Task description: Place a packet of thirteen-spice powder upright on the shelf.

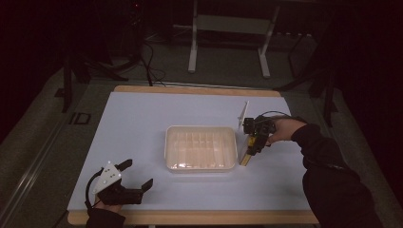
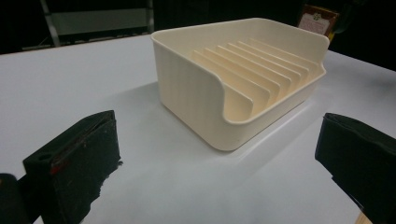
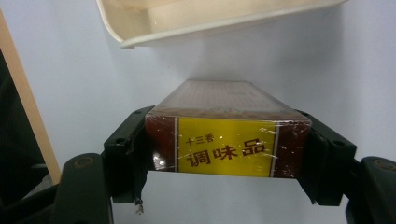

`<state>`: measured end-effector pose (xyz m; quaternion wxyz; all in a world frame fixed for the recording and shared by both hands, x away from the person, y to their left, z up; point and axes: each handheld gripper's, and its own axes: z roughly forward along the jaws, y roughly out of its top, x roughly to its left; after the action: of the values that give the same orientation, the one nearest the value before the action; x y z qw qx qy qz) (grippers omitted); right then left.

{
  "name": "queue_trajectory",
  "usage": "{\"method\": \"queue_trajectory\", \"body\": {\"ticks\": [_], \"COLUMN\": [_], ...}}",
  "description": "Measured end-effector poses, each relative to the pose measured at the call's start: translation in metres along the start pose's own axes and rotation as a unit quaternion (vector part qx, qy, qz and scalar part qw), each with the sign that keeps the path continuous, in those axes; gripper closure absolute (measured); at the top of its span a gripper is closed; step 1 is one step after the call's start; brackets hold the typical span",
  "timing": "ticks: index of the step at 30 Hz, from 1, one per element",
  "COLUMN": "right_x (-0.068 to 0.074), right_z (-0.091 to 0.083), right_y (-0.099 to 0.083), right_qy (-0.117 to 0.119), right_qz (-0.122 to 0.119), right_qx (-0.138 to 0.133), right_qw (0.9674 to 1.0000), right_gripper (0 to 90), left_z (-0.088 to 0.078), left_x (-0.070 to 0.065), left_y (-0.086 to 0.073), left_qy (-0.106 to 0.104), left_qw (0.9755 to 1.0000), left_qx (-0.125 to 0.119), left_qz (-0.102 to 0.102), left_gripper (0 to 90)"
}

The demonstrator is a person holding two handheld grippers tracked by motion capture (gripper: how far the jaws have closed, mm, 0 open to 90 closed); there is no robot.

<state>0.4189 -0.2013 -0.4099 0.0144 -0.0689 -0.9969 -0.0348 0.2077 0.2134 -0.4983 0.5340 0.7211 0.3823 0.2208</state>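
A cream rack (image 1: 200, 148) with upright dividers is seen at the centre of the high view, set on a white table (image 1: 142, 118). Just right of it, a flat brown box (image 1: 248, 153) with a yellow label is held by the right gripper (image 1: 252, 145), whose jaws are closed against the box's two sides. In the right gripper view the box (image 3: 227, 135) is seen clamped between the jaws at the centre of the frame, with the rack (image 3: 205, 21) along the top edge; whether the box touches the table cannot be told. At the lower left of the high view the left gripper (image 1: 138, 175) is held low over the table, its jaws spread wide with nothing between them. In the left gripper view the rack (image 2: 238, 79) is seen at upper centre, beyond the parted jaws.
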Motion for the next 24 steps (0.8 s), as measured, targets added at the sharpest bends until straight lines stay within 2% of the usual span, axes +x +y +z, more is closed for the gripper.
{"method": "queue_trajectory", "body": {"ticks": [4,10,12,20,24], "right_x": [0.0,0.002,0.003,0.011,0.015], "right_z": [0.0,-0.003,-0.005,-0.025,-0.032], "right_y": [0.0,-0.003,-0.004,-0.007,-0.007], "right_qy": [0.0,-0.001,-0.01,-0.022,-0.026], "right_qz": [-0.001,-0.027,-0.038,-0.074,-0.079], "right_qx": [-0.002,0.013,0.016,0.022,0.025], "right_qw": [1.0,0.9996,0.9991,0.9968,0.9962], "right_gripper": [30.7,31.6,31.7,31.9,31.9], "left_z": [0.0,0.0,0.0,0.0,0.0], "left_x": [0.0,0.0,0.0,0.0,0.0], "left_y": [0.0,0.0,0.0,0.0,0.0], "left_qy": [0.0,0.0,0.0,0.0,0.0], "left_qw": [1.0,1.0,1.0,1.0,1.0], "left_qx": [0.0,-0.001,-0.001,-0.001,0.0], "left_qz": [-0.001,-0.002,-0.002,-0.002,-0.001], "left_gripper": [0.1,0.1,0.1,0.1,0.1]}}
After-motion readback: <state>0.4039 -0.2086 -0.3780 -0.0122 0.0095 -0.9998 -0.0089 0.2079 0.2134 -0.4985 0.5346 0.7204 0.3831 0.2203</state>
